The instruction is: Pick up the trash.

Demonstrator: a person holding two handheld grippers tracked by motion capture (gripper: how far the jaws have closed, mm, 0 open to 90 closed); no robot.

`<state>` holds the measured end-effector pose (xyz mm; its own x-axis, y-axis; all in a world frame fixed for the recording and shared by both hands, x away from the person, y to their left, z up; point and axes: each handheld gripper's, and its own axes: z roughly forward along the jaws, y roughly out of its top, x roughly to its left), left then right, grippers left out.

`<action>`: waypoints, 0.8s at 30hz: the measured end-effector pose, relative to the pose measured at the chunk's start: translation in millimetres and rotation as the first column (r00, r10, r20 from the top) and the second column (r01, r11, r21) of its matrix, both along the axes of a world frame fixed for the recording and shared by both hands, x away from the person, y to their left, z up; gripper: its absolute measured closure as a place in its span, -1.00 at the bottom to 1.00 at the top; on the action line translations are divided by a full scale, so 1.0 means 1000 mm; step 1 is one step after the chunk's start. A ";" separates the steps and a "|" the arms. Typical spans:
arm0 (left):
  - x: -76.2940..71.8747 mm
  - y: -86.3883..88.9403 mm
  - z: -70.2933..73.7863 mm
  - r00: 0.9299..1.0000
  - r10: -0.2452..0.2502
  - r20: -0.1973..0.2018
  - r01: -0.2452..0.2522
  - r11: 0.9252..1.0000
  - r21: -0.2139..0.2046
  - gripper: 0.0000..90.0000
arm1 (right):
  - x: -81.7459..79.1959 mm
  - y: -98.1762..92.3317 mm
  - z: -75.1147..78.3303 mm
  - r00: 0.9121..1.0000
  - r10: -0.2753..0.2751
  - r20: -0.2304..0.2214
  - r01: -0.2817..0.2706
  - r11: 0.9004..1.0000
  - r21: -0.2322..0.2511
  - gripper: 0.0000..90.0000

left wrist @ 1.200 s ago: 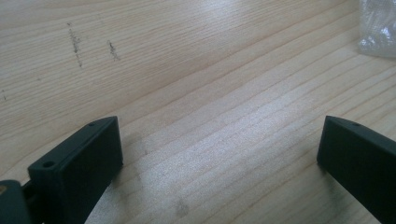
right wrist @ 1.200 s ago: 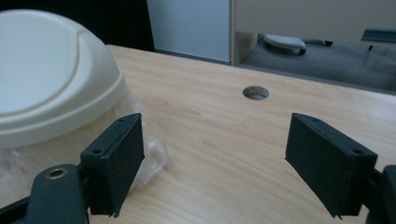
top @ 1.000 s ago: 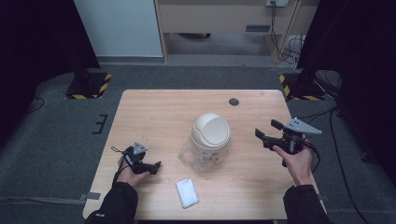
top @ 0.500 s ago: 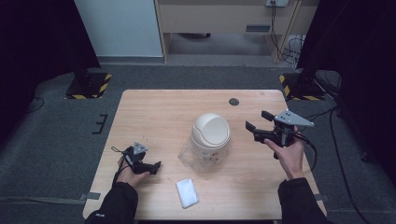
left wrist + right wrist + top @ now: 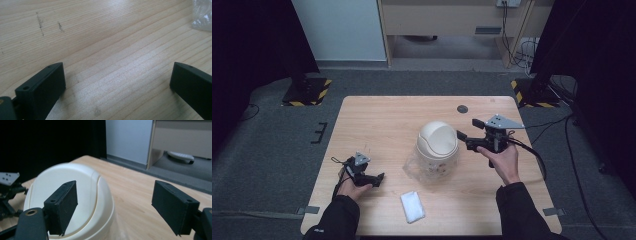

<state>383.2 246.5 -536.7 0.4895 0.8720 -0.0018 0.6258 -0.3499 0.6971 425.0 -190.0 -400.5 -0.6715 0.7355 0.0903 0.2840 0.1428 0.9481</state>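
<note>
A cream bin (image 5: 438, 142) with a domed swing lid stands at the table's middle, and a clear plastic bag (image 5: 416, 167) bunches around its base. My right gripper (image 5: 468, 128) hovers open just right of the lid, its jaws pointing at it without touching. The right gripper view looks between the spread jaws of that gripper (image 5: 115, 190), with the bin (image 5: 87, 182) close on the left. My left gripper (image 5: 376, 179) rests low on the table at the front left, open and empty. In its own view the left gripper (image 5: 117, 71) frames bare wood, and a corner of the bag (image 5: 202, 15) shows at top right.
A folded white cloth (image 5: 412, 206) lies near the front edge of the wooden table (image 5: 382, 120). A small dark disc (image 5: 462, 108) sits near the far edge. Beyond the table are grey floor, dark stands and cables at right.
My right gripper has moved left across the table to just beside the bin's lid. The left gripper has stayed where it was.
</note>
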 end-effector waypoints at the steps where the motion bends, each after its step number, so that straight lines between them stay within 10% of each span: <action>1: 0.000 0.000 0.000 1.000 0.000 0.000 0.000 1.000 0.000 -1.00 | 0.000 0.002 -0.002 1.000 0.005 -0.002 -0.005 1.000 -0.013 -0.54; 24: 0.000 0.000 0.000 1.000 0.000 0.000 0.000 1.000 0.000 -1.00 | 0.017 0.030 -0.031 0.996 0.014 -0.089 -0.025 0.992 -0.124 -0.52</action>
<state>383.2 246.5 -536.7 0.4895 0.8720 -0.0016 0.6260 -0.3501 0.6968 442.0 -160.0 -432.0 -0.6797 0.7312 0.0577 0.3608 0.2648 0.8943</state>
